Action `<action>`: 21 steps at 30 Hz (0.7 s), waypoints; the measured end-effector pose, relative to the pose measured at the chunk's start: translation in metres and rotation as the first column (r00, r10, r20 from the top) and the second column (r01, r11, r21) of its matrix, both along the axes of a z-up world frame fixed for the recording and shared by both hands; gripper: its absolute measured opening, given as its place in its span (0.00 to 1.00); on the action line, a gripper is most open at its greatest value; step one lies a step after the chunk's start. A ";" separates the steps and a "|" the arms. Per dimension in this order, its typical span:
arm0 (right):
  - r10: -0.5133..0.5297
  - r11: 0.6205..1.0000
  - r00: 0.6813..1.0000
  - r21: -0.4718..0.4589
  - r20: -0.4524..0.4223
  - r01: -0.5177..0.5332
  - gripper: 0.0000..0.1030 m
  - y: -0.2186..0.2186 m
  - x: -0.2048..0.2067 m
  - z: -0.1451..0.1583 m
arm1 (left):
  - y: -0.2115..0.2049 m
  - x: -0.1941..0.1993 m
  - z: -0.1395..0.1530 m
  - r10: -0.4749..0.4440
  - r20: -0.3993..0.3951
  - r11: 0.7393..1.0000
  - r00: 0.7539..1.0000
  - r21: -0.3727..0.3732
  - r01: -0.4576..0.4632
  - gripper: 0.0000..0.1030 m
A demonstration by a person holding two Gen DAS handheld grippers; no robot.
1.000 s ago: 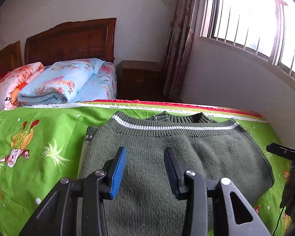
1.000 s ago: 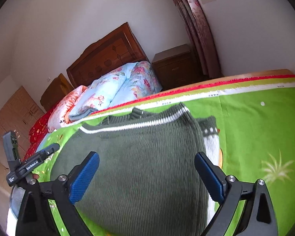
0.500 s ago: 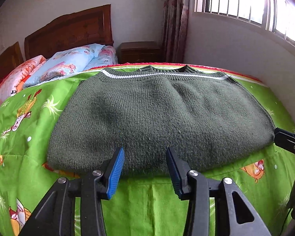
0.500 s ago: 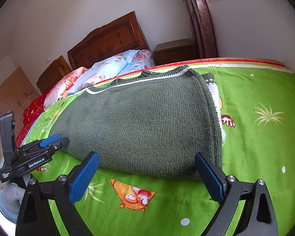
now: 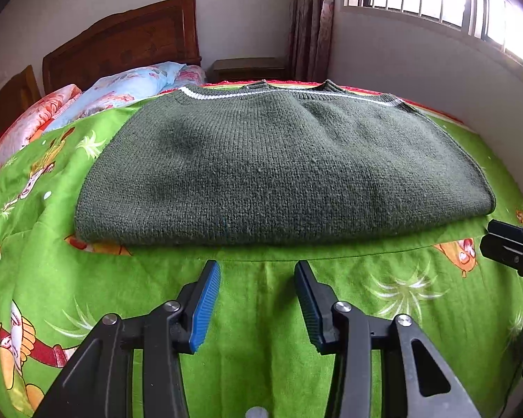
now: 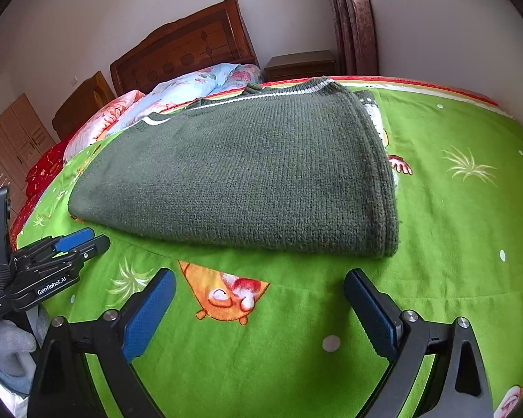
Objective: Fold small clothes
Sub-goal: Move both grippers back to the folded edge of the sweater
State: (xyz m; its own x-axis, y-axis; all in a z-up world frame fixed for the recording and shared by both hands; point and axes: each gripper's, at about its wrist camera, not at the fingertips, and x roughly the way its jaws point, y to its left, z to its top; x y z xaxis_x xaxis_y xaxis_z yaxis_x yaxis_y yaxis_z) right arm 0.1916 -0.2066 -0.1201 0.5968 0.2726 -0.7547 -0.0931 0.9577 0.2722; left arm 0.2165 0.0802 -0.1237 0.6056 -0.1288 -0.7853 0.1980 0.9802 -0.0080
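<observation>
The folded green sweater (image 5: 282, 167) lies flat on the green bedspread (image 5: 261, 313), with the left gripper (image 5: 258, 303) and right gripper (image 6: 258, 310) just before it, fingers spread and empty.

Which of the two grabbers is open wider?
The right gripper. Its blue fingers stand far apart, while the left gripper leaves a narrower gap. Both are empty, short of the folded green sweater.
</observation>
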 end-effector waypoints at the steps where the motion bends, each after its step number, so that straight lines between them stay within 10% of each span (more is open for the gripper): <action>1: -0.004 1.000 1.000 -0.008 -0.003 0.004 1.00 -0.002 -0.001 0.000 | 0.001 0.000 0.000 0.005 -0.001 1.000 1.000 -0.001 -0.005 0.44; 21: -0.042 0.998 0.998 -0.042 0.050 0.044 1.00 -0.013 0.011 0.017 | 0.028 0.024 0.023 0.079 0.027 0.995 0.996 -0.066 -0.077 0.45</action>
